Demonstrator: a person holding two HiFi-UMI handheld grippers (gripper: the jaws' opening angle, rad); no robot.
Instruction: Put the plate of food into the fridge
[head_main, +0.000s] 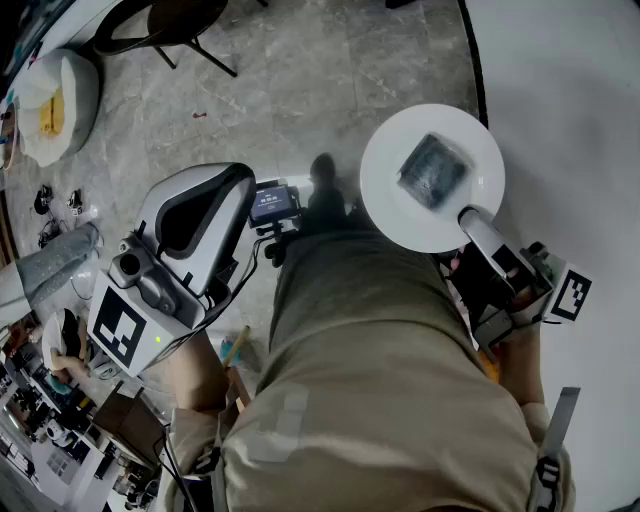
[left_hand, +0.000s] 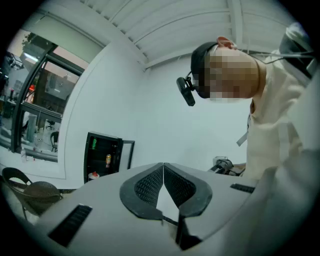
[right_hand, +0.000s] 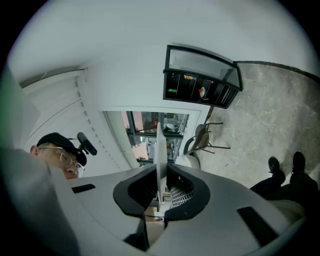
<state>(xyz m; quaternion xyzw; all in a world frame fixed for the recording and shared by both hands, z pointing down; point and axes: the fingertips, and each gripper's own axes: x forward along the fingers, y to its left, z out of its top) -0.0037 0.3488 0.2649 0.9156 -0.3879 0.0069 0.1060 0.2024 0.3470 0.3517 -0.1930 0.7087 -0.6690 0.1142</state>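
A round white plate (head_main: 388, 192) carries a dark wrapped piece of food (head_main: 433, 170). My right gripper (head_main: 470, 216) is shut on its near rim and holds it level above the grey floor. In the right gripper view the plate (right_hand: 159, 150) shows edge-on, clamped between the black pads. A small black fridge (left_hand: 101, 158) stands against the white wall with its door open and cans and a bottle on its shelves; the right gripper view shows the same fridge (right_hand: 200, 85). My left gripper (left_hand: 163, 167) is shut on nothing, held at the person's left side (head_main: 222, 192).
A chair (right_hand: 205, 138) and a white beanbag (head_main: 58, 105) sit on the marble floor by the windows. The person's shoes (right_hand: 285, 165) are on the floor below. A white wall (head_main: 570, 120) runs along the right. Cluttered desks (head_main: 40, 400) lie at lower left.
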